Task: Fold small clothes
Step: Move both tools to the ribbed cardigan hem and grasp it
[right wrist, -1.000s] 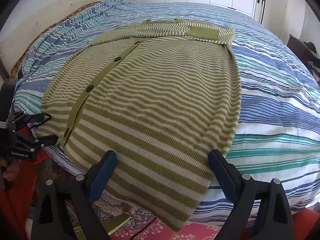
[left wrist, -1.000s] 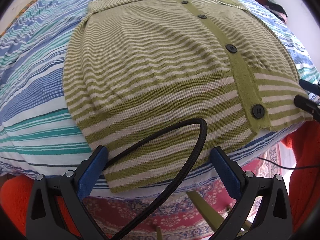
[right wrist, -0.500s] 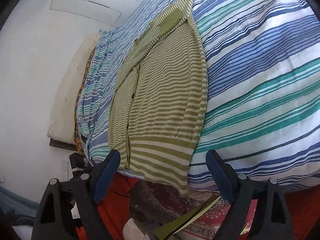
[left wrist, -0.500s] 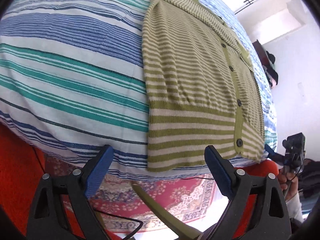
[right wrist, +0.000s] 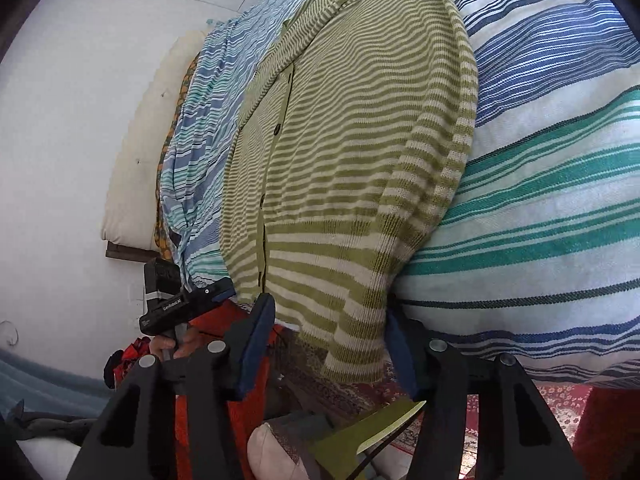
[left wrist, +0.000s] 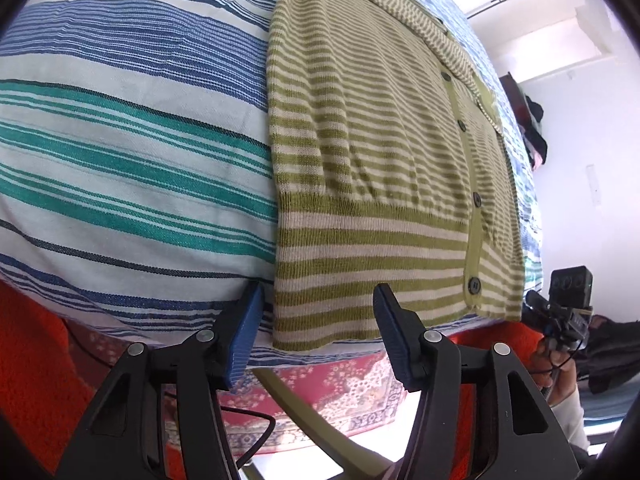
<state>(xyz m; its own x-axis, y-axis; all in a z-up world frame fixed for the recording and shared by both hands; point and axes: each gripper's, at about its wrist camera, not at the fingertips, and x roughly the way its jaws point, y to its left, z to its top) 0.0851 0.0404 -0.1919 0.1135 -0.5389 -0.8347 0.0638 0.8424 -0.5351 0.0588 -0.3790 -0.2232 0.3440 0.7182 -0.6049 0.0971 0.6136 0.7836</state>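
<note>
Left wrist view looks down on a green-and-cream striped cardigan (left wrist: 384,152) lying flat and buttoned on a bed (left wrist: 120,152), its hem hanging just over the bed's near edge. The sleeves look already laid in across the upper body, near the collar, so the garment forms a long rectangle; I judge the first tucks done and the main fold, hem up toward the collar, still to come.

The left gripper (left wrist: 316,328) sits at the hem's left corner. Its jaws have just been closing and now stand partly open, with the corner of the hem lying between them; the pads do not yet seem to press on the knit. In the right wrist view, the right gripper (right wrist: 328,340) is at the hem's other corner, beside the cardigan's folded-in edge. Its jaws have likewise just been closing, with the drooping corner between them; the right-hand pad is hidden behind the fabric, so I cannot tell whether it grips yet.

Around the cardigan, the bed wears a cover striped in blue, teal and white. Beyond the cardigan's collar stand white walls and white cupboard doors (left wrist: 532,0). Below its hem, a red patterned rug (left wrist: 340,392) covers the floor.
</note>
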